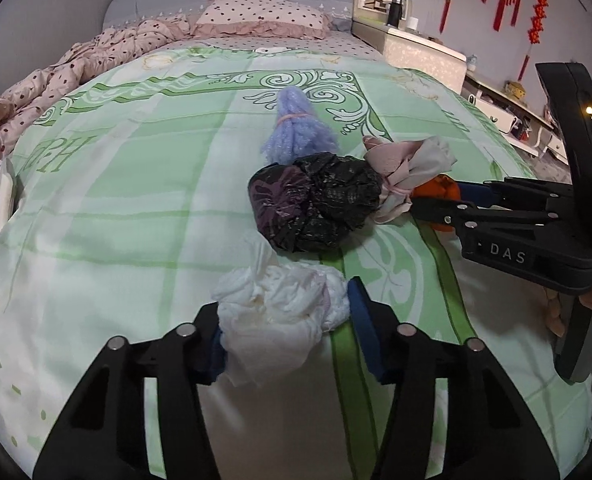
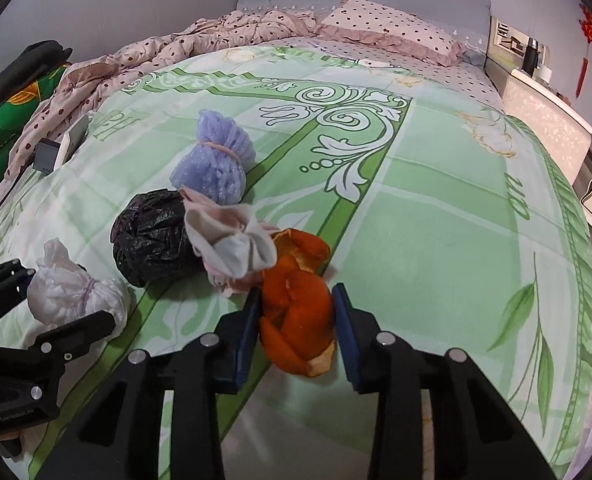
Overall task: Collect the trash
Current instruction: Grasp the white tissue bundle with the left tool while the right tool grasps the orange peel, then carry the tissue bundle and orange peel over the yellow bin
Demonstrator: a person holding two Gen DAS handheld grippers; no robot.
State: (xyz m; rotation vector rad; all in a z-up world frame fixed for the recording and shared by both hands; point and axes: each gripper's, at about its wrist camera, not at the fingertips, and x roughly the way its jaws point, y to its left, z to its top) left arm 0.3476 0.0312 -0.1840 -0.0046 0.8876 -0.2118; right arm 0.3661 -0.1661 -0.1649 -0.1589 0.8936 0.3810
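On the green patterned bedspread (image 1: 135, 200) five pieces of trash lie in a loose group, and both tools are at the gripping step of the collection. At the left, the left gripper (image 1: 283, 332) has its jaws around the white tied bundle (image 1: 279, 312), which looks like crumpled tissue or thin plastic; the left pad is pressed into the soft material and the right pad touches its edge, so I judge that it is clamped on the bundle. Next to it, toward the middle, rests the black plastic bag (image 1: 316, 208), wrinkled and rounded, and behind this bag stands the lilac mesh bundle (image 1: 296, 132) tied with a pink band. Just beside the black bag, further right, is the pink and grey cloth bundle (image 2: 231, 240), which leans partly over the orange peel (image 2: 300, 304). At the right, the right gripper (image 2: 296, 328) has the orange peel between its blue pads, and both pads appear to touch the sides of the peel, so it is closed on it. No bin or bag for the collection is visible in either view. The next move, in my judgement, calls for lifting both things straight up with a steady grip, because the peel is curled and brittle and the cloth resting on it can be dragged along; then both must be carried to a container somewhere out of sight.
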